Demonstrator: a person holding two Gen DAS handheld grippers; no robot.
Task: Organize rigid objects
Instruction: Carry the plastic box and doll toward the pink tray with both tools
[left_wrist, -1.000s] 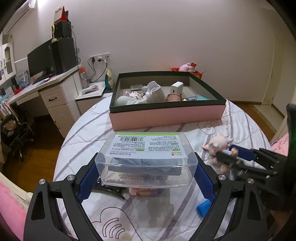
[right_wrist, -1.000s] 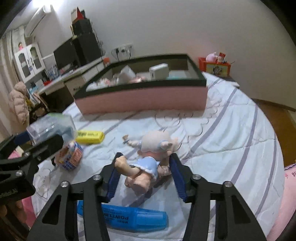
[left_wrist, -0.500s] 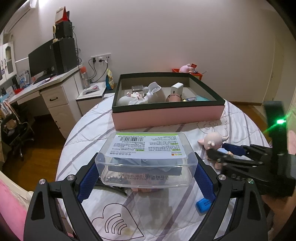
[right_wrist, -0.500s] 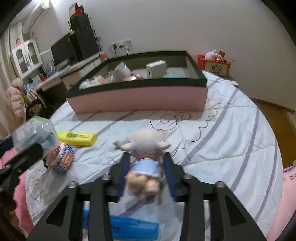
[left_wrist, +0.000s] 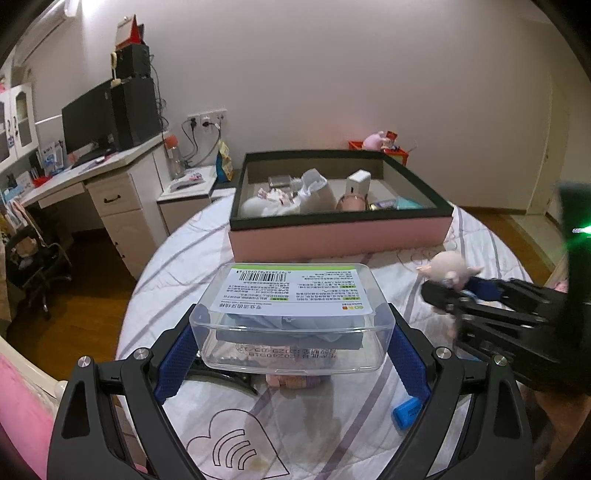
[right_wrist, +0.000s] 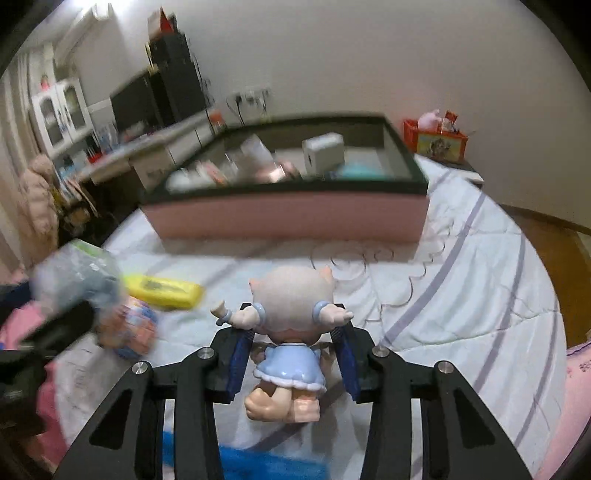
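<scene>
My left gripper (left_wrist: 291, 332) is shut on a clear plastic box (left_wrist: 295, 295) with a white barcode label, held above the bed. My right gripper (right_wrist: 293, 332) has a small doll (right_wrist: 291, 306) in a blue dress between its blue pads, back of the head towards the camera; its jaws are closing on the doll, which hangs clear of the quilt. In the left wrist view the right gripper (left_wrist: 443, 295) and doll (left_wrist: 447, 266) are at the right. A large pink tray with a dark rim (right_wrist: 288, 218) lies ahead, holding several items.
On the striped quilt lie a yellow case (right_wrist: 162, 291), a colourful cube (right_wrist: 129, 328), a blue marker (left_wrist: 406, 410) and a pink item (left_wrist: 291, 382) under the held box. A desk with a monitor (left_wrist: 88, 125) stands left. A red crate (right_wrist: 436, 138) sits beyond the tray.
The right gripper has raised the doll off the quilt and brought it upright, a little nearer the pink tray. The left gripper and its clear box have stayed put.
</scene>
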